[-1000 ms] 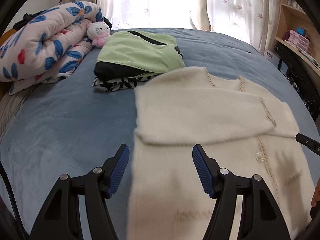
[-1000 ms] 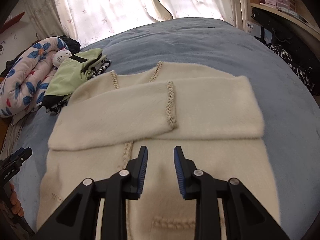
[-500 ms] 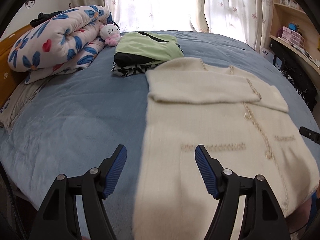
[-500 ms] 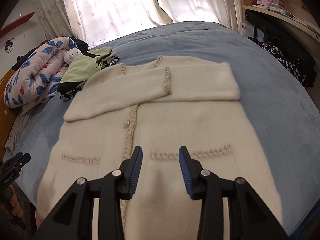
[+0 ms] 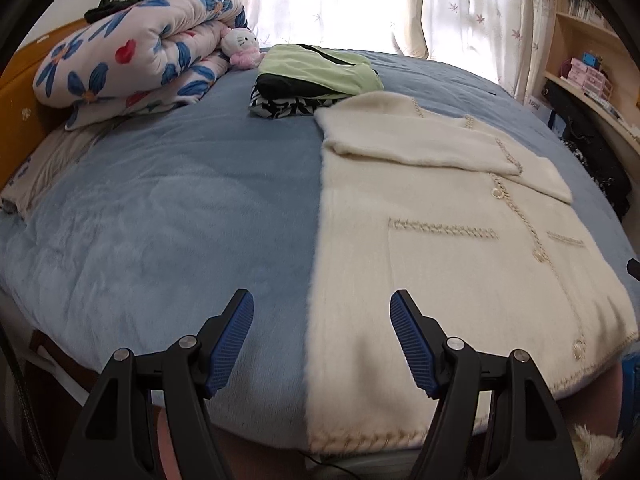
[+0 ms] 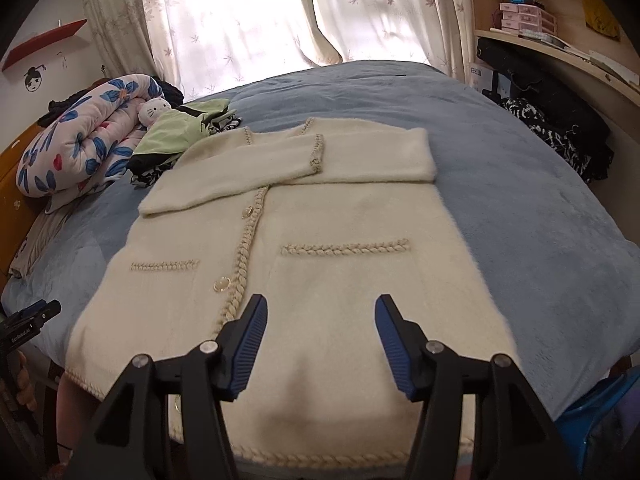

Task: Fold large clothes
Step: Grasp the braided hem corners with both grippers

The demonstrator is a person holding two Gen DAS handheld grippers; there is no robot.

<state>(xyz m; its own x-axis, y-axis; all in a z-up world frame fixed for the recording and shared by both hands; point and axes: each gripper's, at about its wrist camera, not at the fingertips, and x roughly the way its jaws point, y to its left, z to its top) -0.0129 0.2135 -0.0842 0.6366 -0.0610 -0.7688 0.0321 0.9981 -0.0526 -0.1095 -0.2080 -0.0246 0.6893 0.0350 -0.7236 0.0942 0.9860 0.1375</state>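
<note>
right wrist view is showing the cream cardigan (image 6: 320, 216) lying flat on the blue bedspread (image 6: 520, 184), both sleeves already crossing its chest while the hem-to-collar fold is waiting. it is looking fuzzy, with braided trim and pearly buttons. right gripper (image 6: 320, 340) and left gripper (image 5: 322, 340) are hovering spread and empty over the hem.

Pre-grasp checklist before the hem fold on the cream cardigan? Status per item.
1. Left claw open: ok.
2. Right claw open: ok.
3. Both sleeves folded across the chest of the cream cardigan: ok.
4. Body lies flat and buttoned: ok.
5. Hem within reach: ok, it drapes over the near edge of the blue blanket below both claws.
6. Landing area by the collar: not ok, the green folded clothes touch or overlap the far shoulder.
</note>
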